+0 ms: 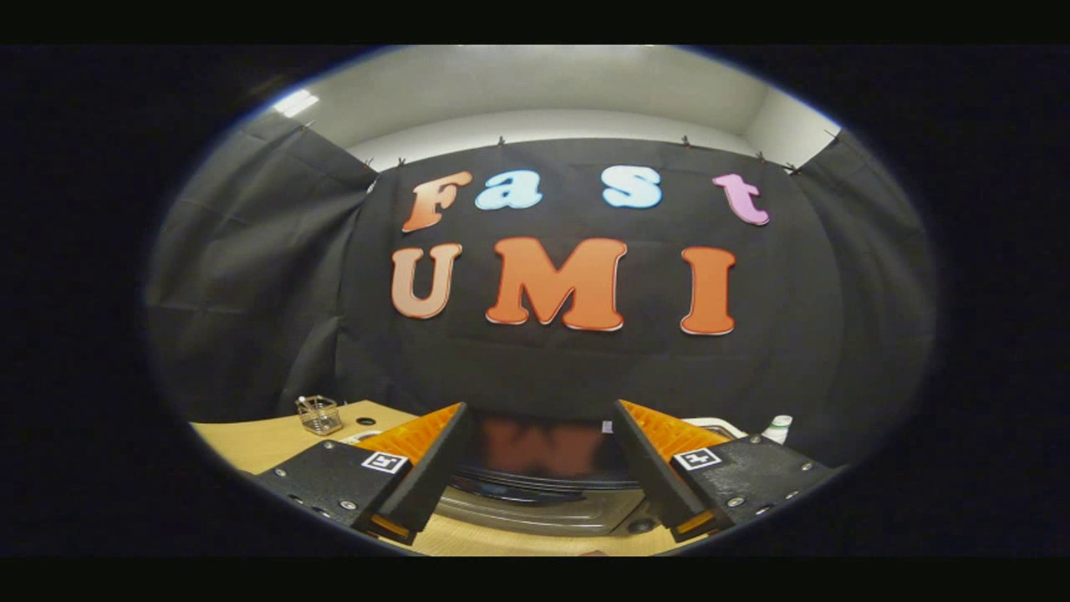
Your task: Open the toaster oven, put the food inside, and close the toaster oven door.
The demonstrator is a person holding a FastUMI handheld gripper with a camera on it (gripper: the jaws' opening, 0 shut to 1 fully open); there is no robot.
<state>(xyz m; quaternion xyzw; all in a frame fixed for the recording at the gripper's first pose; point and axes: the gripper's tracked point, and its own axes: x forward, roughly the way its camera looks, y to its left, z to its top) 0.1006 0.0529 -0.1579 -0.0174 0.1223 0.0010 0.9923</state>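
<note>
Your jaws (539, 435) stand wide apart with nothing held between them. Just ahead and below, in the gap between the fingers, sits the toaster oven (539, 502): you see its metal top and a dark glossy band, probably the glass door, though the angle is too steep to be sure. Expect a stiff, heavy box that stays put; the door should swing on a hinge, so take it by the handle, not the slick glass, and pull evenly. The food I can't pick out from here. The oven rests on a pale wooden worktop (267, 447). Beyond your left finger stands a small wire basket (318, 415), and past the right finger a pale bottle (778, 428). Behind everything hangs the booth's black cloth wall (251, 276), with a light ceiling (543, 84) above
</note>
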